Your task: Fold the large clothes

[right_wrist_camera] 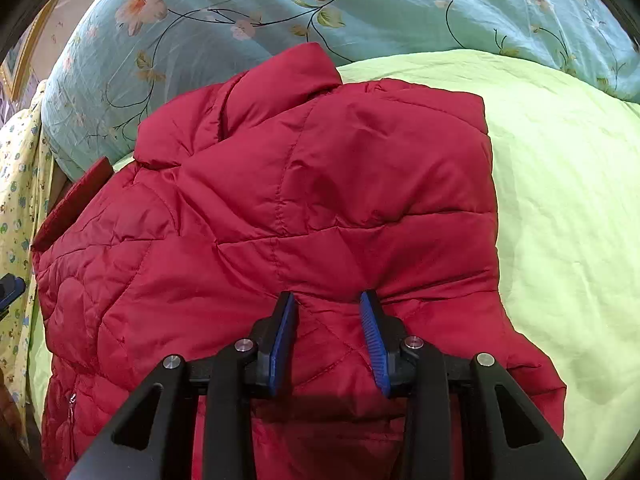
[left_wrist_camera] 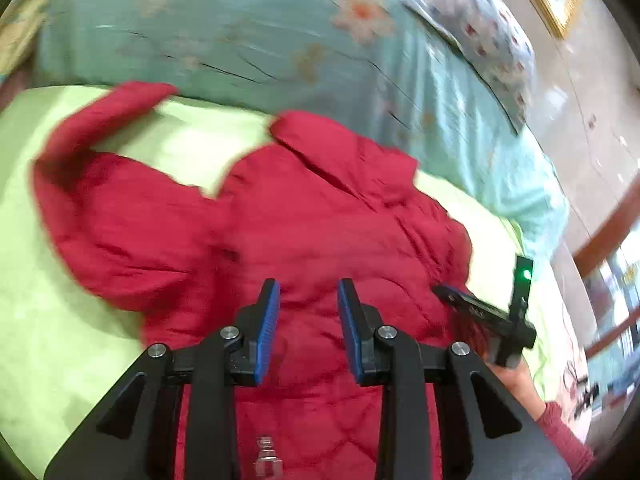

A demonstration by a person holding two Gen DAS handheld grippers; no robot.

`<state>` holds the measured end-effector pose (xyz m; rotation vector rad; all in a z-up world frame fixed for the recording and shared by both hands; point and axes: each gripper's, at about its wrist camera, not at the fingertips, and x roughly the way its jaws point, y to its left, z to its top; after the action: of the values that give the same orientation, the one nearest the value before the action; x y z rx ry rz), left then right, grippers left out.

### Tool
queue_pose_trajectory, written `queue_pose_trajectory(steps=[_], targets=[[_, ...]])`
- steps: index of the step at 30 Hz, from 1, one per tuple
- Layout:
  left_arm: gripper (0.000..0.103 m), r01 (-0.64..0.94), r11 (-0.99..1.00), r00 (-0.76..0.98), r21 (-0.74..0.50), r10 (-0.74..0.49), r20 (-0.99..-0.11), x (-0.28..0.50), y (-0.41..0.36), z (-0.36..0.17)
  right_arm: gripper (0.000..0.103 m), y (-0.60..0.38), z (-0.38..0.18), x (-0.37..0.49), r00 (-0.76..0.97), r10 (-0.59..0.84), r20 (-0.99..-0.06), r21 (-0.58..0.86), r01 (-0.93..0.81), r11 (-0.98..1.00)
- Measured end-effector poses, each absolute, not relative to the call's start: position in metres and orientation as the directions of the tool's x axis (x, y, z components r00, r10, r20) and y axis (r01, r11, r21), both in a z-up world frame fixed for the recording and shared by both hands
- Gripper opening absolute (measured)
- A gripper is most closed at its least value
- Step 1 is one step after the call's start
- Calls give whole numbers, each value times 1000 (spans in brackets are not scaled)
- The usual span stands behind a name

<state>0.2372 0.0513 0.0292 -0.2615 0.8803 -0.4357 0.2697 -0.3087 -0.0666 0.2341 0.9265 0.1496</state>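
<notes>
A red quilted puffer jacket lies spread on a light green sheet, collar toward the far side, one sleeve stretched out to the far left. My left gripper is open and empty, just above the jacket's body. The right gripper also shows in the left wrist view at the jacket's right edge. In the right wrist view the jacket fills the middle, its collar at the far end. My right gripper is open, its fingertips pressing into the jacket fabric.
A folded light blue flowered quilt lies along the far side of the bed. A yellow patterned cloth hangs at the left in the right wrist view. A tiled floor lies beyond the bed's right edge.
</notes>
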Motion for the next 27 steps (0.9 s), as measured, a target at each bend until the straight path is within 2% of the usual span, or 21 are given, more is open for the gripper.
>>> queue_pose_trajectory(steps=[5, 7, 10, 12, 15, 18, 21, 27], targets=[[27, 255, 933, 505, -253, -352, -788, 265, 8, -17, 36, -309, -63, 268, 597, 231, -768, 269, -26, 963], [27, 233, 940, 475, -247, -332, -815, 276, 10, -43, 38, -306, -51, 257, 626, 226, -746, 264, -34, 964], [27, 222, 930, 471, -293, -366, -803, 278, 17, -57, 38, -287, -30, 242, 662, 243, -709, 234, -104, 967], [27, 226, 932, 473, -282, -358, -805, 278, 16, -56, 39, -271, -24, 239, 659, 260, -706, 211, -155, 965], [27, 238, 939, 482, -248, -335, -810, 275, 12, -55, 43, -242, -31, 245, 615, 267, -742, 165, -219, 962], [27, 250, 934, 480, -253, -347, -805, 274, 16, -57, 43, -227, -56, 254, 580, 191, -792, 83, -208, 975], [27, 249, 926, 475, -284, -372, -797, 274, 20, -59, 44, -231, -77, 261, 557, 201, -806, 109, -194, 975], [27, 254, 927, 485, -277, -370, -792, 270, 17, -60, 44, -239, -80, 266, 537, 245, -807, 177, -175, 969]])
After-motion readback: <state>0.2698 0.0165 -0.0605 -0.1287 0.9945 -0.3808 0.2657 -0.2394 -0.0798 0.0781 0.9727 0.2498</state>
